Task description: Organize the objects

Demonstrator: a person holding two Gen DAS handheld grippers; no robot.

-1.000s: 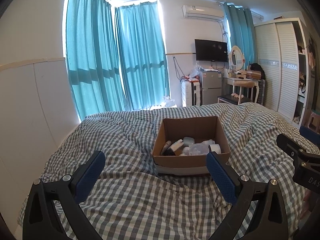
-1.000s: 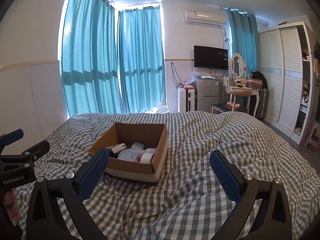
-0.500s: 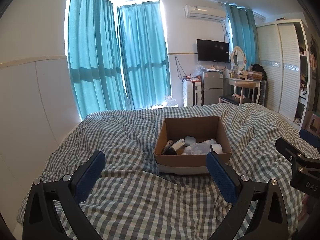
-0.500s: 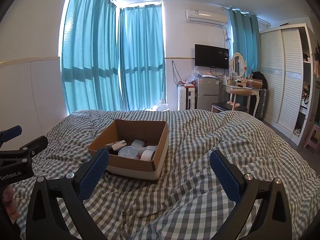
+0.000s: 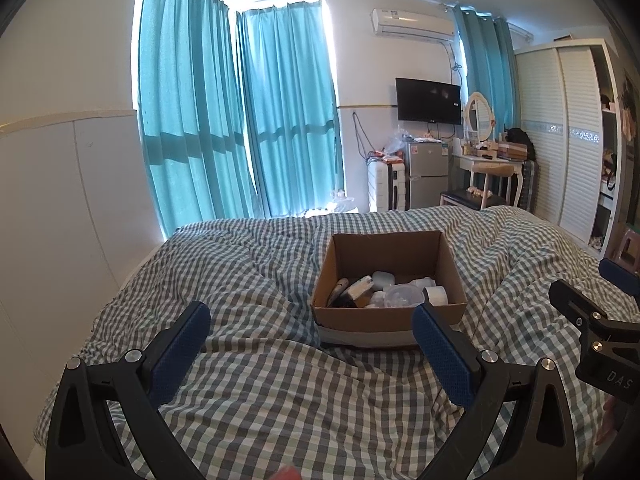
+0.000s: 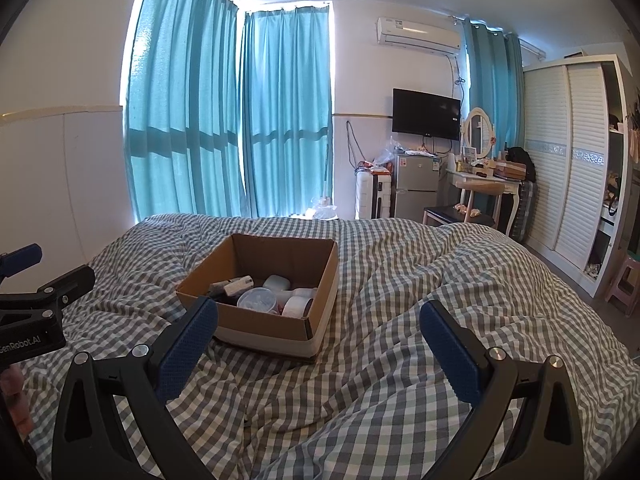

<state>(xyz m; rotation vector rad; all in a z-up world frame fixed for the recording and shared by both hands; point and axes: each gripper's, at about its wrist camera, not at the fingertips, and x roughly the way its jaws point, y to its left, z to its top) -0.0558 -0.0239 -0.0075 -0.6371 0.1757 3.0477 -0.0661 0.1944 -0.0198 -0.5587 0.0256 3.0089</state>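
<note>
An open cardboard box (image 5: 388,320) sits on the checked bed cover; it also shows in the right wrist view (image 6: 264,324). Inside lie several small items: a clear round lidded tub (image 6: 257,299), a white roll (image 6: 298,306), a white case (image 6: 276,282) and a dark bottle (image 5: 338,290). My left gripper (image 5: 310,332) is open and empty, held above the cover just short of the box. My right gripper (image 6: 319,326) is open and empty, to the right of the box's near corner.
The rumpled checked cover (image 6: 400,280) spans the whole bed. A white wall panel (image 5: 48,208) runs along the left. Past the bed's far end stand teal curtains (image 5: 240,120), a small fridge (image 5: 426,174), a dressing table (image 6: 486,178) and a wardrobe (image 6: 568,152).
Both views have risen slightly and tilted down a little; the box sits a touch lower in view. Both grippers stay open and empty.
</note>
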